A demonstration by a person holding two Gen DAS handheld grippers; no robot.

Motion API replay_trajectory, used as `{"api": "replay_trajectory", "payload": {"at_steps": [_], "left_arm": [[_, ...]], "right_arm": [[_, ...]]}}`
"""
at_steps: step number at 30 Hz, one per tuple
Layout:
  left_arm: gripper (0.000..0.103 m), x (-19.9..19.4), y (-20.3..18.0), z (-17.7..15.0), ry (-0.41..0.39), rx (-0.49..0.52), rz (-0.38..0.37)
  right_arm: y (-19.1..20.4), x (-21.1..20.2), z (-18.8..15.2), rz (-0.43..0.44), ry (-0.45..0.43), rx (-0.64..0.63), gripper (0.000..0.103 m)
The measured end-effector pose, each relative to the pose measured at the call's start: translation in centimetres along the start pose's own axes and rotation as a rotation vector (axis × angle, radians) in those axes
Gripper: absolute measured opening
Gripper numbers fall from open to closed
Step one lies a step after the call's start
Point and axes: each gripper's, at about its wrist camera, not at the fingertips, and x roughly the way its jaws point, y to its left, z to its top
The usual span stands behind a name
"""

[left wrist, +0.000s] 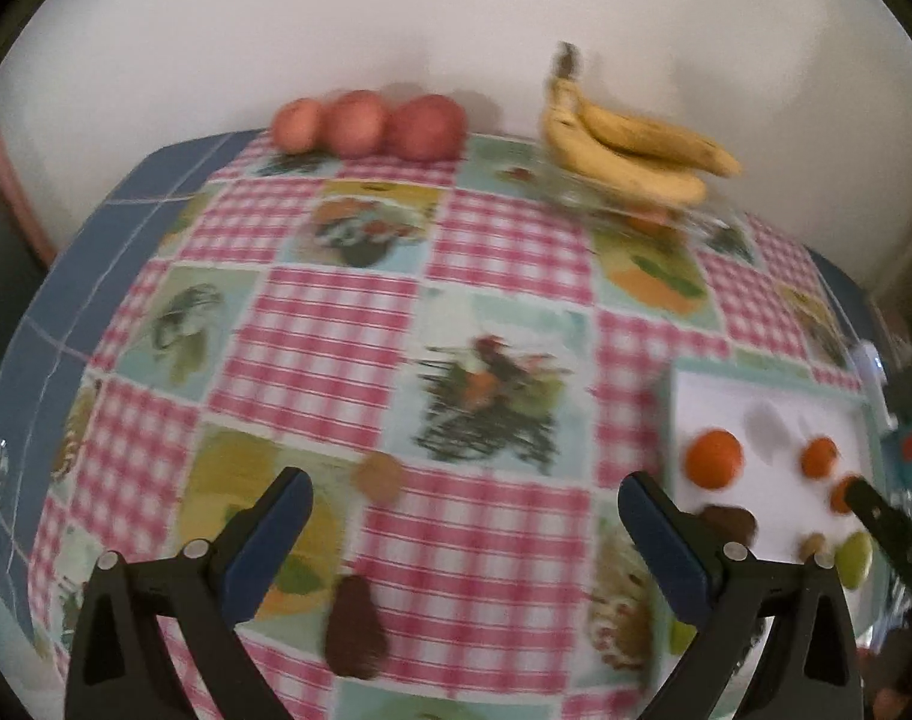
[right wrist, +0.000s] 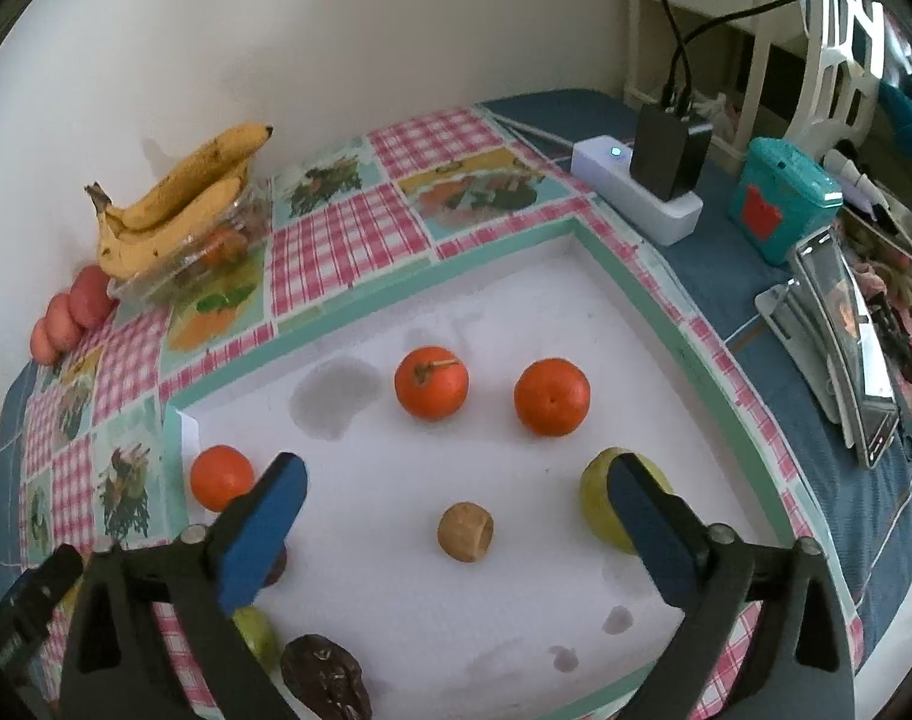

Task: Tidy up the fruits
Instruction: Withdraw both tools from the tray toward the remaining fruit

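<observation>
Brown, what looks like a walnut [right wrist: 465,531] lies on the white tray [right wrist: 576,588] between the wide-spread right gripper [right wrist: 456,483] fingers, while the left gripper [left wrist: 465,501], also wide, hovers over the tablecloth [left wrist: 336,324].

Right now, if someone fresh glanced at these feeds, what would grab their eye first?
Probably the three oranges on the white tray, bright against it, with a walnut between the open fingers of the right tool. Next, the bananas piled on a clear dish at the wall, and the three apples in a row on the checked cloth beside them.
</observation>
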Motion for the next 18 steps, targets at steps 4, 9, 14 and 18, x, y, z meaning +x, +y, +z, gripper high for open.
{"api": "replay_trajectory", "payload": {"at_steps": [4,9,14,18], "left_arm": [[0.103,-0.9,2.2,0.8,-0.038,0.005,0.076],[0.103,-2.6,6.0,1.5,-0.12,-0.045,0.122],[0.103,-3.9,9.7,1.7,-0.172,-0.11,0.105],[0.103,-3.9,13.1,1.4,-0.155,-0.238,0.063]], "right_arm": [[0.9,-0.1,-0.2,0.02,0.006,0.0,0.1],[3.7,-0.5,-0.8,0.055,0.011,-0.064,0.1],[6.4,-1.7,-1.5,0.12,-0.001,-0.125,0.1],[8.6,-2.4,-2.2,0.162,0.01,-0.175,0.1]]}}
